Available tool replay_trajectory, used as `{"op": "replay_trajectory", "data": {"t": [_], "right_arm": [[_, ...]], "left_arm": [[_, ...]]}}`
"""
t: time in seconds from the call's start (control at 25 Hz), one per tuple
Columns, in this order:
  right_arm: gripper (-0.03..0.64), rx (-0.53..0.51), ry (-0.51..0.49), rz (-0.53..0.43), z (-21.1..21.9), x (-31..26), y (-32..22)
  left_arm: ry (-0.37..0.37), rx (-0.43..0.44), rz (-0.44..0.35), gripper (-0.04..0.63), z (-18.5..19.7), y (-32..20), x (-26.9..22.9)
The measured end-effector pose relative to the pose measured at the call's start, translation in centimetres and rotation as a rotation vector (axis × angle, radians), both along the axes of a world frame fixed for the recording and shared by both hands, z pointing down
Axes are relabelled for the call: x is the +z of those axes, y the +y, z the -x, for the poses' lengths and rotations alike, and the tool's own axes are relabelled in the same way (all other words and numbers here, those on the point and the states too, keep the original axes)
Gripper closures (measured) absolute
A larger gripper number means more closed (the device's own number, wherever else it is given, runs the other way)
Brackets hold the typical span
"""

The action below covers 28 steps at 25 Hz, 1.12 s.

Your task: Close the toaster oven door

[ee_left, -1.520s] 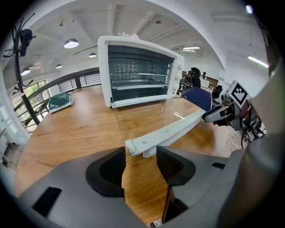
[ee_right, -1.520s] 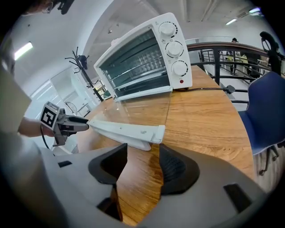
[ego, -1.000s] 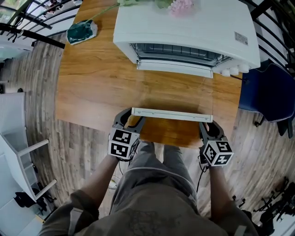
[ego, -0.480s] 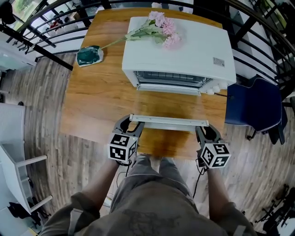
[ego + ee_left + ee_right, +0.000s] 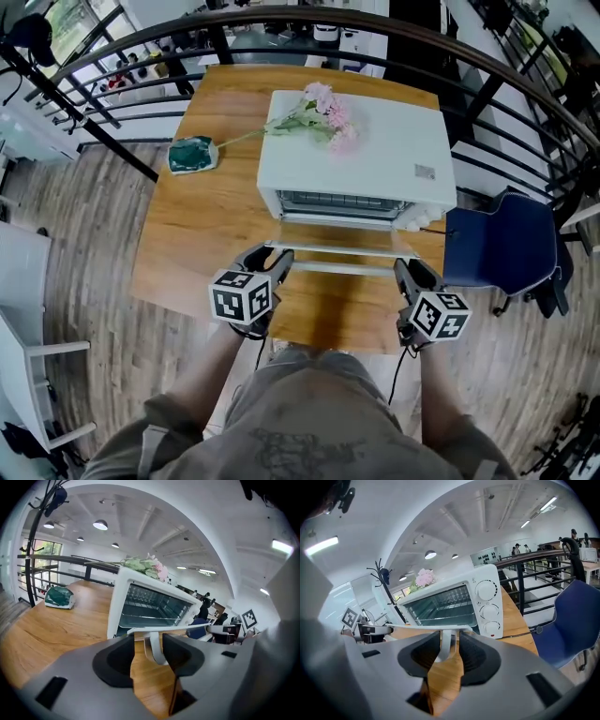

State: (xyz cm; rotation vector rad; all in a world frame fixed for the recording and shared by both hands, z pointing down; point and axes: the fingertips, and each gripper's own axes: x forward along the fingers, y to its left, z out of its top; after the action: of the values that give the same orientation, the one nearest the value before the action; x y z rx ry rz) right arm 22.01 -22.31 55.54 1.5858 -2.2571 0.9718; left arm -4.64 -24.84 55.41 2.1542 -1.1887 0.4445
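Note:
The white toaster oven (image 5: 356,155) stands on the wooden table (image 5: 202,234), its glass door part-way up. My left gripper (image 5: 273,260) is at the left end of the door's white handle (image 5: 342,267) and my right gripper (image 5: 409,272) at the right end. In the left gripper view, the handle's bracket (image 5: 154,648) sits between my left gripper's (image 5: 149,644) jaws, which have just narrowed, with a gap on one side. In the right gripper view, my right gripper's (image 5: 449,646) jaws have been closing and press on the other bracket (image 5: 444,644).
Pink flowers (image 5: 323,111) lie on the oven's top. A green object (image 5: 192,155) rests at the table's left. A blue chair (image 5: 497,248) stands right of the table, and black railing (image 5: 281,23) curves behind it.
Both grippers have risen and moved toward the oven with the handle between them. The door has swung up from flat to part-way closed.

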Motion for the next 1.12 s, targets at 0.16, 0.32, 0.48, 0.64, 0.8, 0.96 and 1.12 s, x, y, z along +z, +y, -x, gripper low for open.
{"op": "replay_trajectory", "data": {"t": [0.16, 0.32, 0.48, 0.64, 0.8, 0.96, 1.12], "right_arm": [[0.479, 0.033, -0.060, -0.027, -0.2, -1.8, -2.4], [0.488, 0.058, -0.085, -0.062, -0.5, -3.3, -4.9], [0.488, 0.057, -0.086, -0.086, -0.6, -4.2, -6.8], [0.488, 0.056, -0.093, -0.086, -0.5, -4.4, -7.9], [0.488, 0.076, -0.131, -0.083, -0.6, -4.5, -8.7], [0.488, 0.090, -0.144, -0.080, -0.7, -4.4, -9.5], [0.488, 0.095, -0.152, -0.073, -0.7, -4.4, -10.1]], "left_arm": [[0.081, -0.085, -0.010, 0.394, 0.3, -2.3, -1.9], [0.091, -0.108, -0.043, 0.390, 0.1, -4.7, -3.4], [0.125, -0.137, -0.037, 0.390, 0.0, -6.6, -4.2], [0.132, -0.151, -0.030, 0.390, 0.1, -7.6, -4.4], [0.143, -0.161, -0.024, 0.390, 0.1, -8.4, -4.5], [0.152, -0.176, -0.027, 0.390, 0.2, -9.2, -4.5], [0.152, -0.186, -0.028, 0.388, 0.2, -9.7, -4.4]]}}
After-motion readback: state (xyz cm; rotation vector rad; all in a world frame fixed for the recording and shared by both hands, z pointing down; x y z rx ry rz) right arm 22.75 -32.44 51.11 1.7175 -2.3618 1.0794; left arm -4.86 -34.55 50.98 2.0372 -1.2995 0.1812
